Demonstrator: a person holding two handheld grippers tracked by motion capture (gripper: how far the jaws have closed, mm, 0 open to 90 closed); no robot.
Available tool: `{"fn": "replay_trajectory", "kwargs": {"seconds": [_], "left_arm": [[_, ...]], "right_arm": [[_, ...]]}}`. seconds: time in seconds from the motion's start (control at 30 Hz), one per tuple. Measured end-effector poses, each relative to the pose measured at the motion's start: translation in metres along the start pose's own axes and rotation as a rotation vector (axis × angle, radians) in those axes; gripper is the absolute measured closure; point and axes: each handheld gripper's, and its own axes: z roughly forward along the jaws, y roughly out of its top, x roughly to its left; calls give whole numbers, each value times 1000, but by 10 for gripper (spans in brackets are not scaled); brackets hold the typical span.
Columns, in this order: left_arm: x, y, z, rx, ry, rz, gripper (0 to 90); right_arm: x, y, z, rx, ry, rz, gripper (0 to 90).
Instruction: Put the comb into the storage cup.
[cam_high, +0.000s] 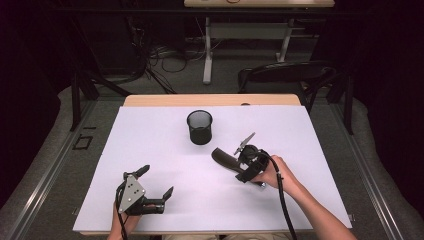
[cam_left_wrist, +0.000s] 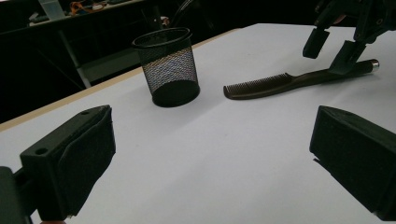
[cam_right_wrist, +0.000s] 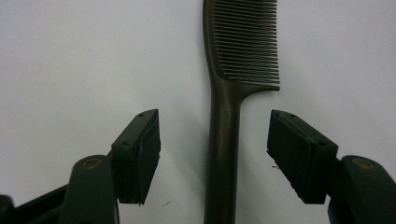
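Right gripper jaws spread, astride comb handle, not touching. Left gripper released, near front edge of white table. Mesh cup well apart.

The comb handle runs off the bottom edge in the right gripper view.

Comb: dark brown, fine even teeth. Pen cup: black wire mesh, solid black base. Counter: plain white top, pale wood edge. Tongs: matte black.

Dark rm, grey floor, desk.
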Motion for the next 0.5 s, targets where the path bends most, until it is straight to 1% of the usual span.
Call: {"fn": "replay_trajectory", "kwargs": {"seconds": [0.03, 0.07, 0.1, 0.13, 0.2, 0.23, 0.33, 0.37, 0.43, 0.5], "left_arm": [[0, 0, 0, -1, -1, 0, 1], [0, 0, 0, -1, -2, 0, 1], [0, 0, 0, -2, -1, -2, 1], [0, 0, 0, -2, -2, -3, 1], [0, 0, 0, -1, -2, -3, 1], [0, 0, 0, -2, -3, -3, 1], [0, 0, 1, -1, -2, -3, 1], [0, 0, 1, -1, -2, -4, 1], [0, 0, 1, 0, -3, -3, 1], [0, 0, 1, 1, -3, -2, 1]], "right_arm": [[-1, 1, 0, 14, 2, -2, 394], [-2, 2, 1, 11, 3, 0, 425], [-2, 3, 1, 23, 2, 6, 442], [-3, 4, 2, 28, 4, 1, 460], [-5, 8, 4, 46, 5, 1, 518], [-5, 8, 4, 46, 5, 1, 518], [-7, 11, 7, 68, 12, 5, 556], [-8, 13, 9, 87, 12, 5, 575], [-8, 13, 11, 96, 14, 3, 585], [-9, 14, 13, 113, 20, 13, 606]]}}
